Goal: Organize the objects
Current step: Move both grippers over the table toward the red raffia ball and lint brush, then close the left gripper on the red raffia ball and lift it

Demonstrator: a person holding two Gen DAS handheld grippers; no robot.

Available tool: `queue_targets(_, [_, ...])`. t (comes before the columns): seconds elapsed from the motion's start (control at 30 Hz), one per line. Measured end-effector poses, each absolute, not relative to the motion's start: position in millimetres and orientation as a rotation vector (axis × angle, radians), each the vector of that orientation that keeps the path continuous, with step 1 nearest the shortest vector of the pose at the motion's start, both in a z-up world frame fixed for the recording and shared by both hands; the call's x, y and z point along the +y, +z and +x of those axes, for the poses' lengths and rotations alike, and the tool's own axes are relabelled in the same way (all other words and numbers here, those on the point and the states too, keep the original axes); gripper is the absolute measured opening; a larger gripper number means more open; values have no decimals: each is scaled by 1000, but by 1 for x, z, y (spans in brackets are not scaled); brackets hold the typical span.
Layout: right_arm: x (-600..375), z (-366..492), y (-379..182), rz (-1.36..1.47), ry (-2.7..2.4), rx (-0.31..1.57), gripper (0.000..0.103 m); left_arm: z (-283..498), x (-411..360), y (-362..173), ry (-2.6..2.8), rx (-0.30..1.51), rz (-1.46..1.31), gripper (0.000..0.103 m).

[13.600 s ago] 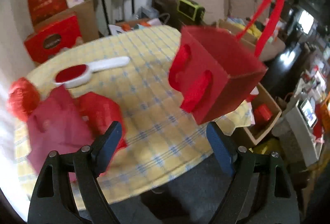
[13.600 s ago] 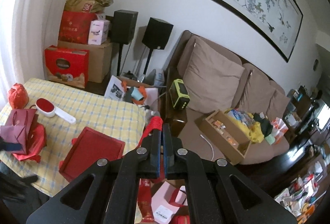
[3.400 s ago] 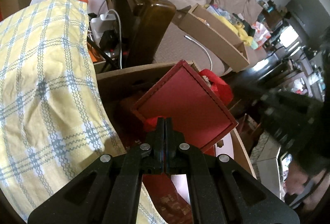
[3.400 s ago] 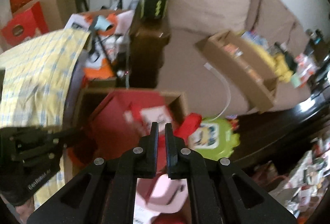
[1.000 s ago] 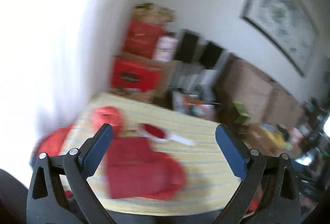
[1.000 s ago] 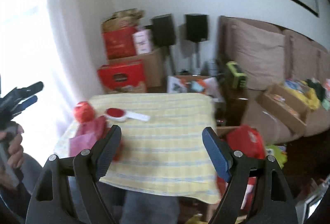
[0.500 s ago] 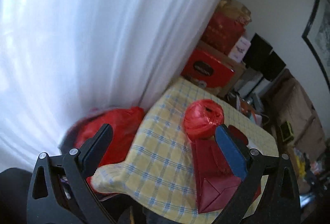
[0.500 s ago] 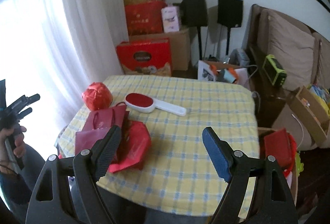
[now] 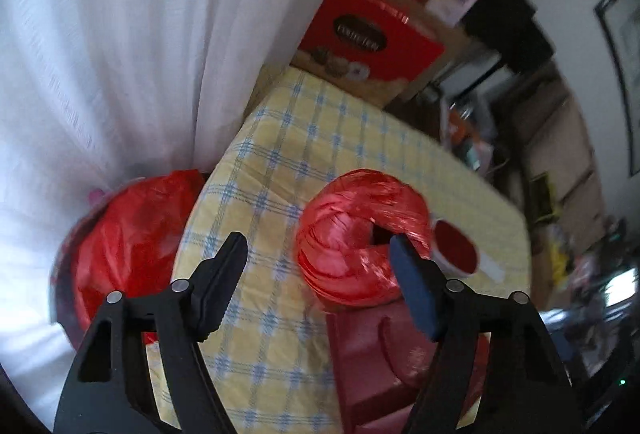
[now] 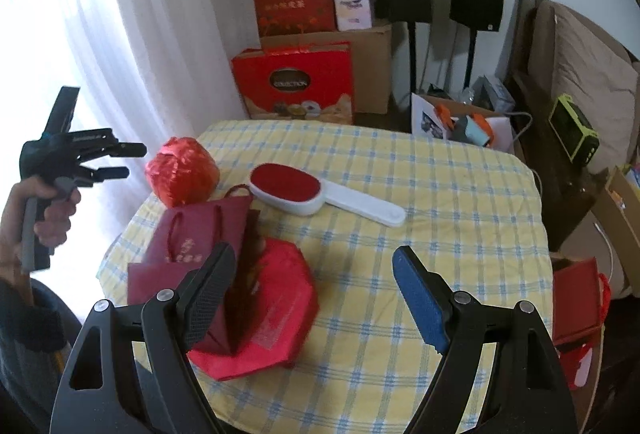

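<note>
Closing left gripper (image 9: 316,270), empty, frames the red raffia ball (image 9: 362,238) at centre frame on the checked table (image 9: 304,138); right gripper (image 10: 312,294) gapes wide, empty, lower centre.

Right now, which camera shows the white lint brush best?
The right wrist view: the white lint brush lies whole on the checked tablecloth, red pad and handle clear. The left wrist view shows only part of its red pad, blurred, behind the red twine ball.
</note>
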State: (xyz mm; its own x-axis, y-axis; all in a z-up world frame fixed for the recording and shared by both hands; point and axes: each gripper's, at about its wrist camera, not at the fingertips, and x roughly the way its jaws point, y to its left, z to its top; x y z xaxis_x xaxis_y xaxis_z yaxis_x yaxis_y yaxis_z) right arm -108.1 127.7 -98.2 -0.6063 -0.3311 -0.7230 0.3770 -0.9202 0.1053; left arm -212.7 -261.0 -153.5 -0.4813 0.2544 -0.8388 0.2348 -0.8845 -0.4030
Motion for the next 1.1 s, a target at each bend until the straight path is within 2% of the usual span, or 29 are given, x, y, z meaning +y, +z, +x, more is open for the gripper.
queue_targets(0.13, [138,-110,-105,1141,-2522,65,82,-228,-258,-160,2590,-663,-1663,70])
queue_targets(0.3, [150,-106,-101,1137,-2553,68,82,-237,-253,-164,2553,-669,-1640,79])
queue_targets(0.77, [162,-97,-96,1129,-2559,43,82,-231,-246,-161,2531,-696,-1631,78])
queue_targets(0.9, [170,-99,-99,1145,-2572,20,82,-234,-246,-165,2531,-691,-1619,85])
queue_targets(1.1, [174,-99,-103,1158,-2578,11,82,-235,-238,-168,2544,-658,-1627,86])
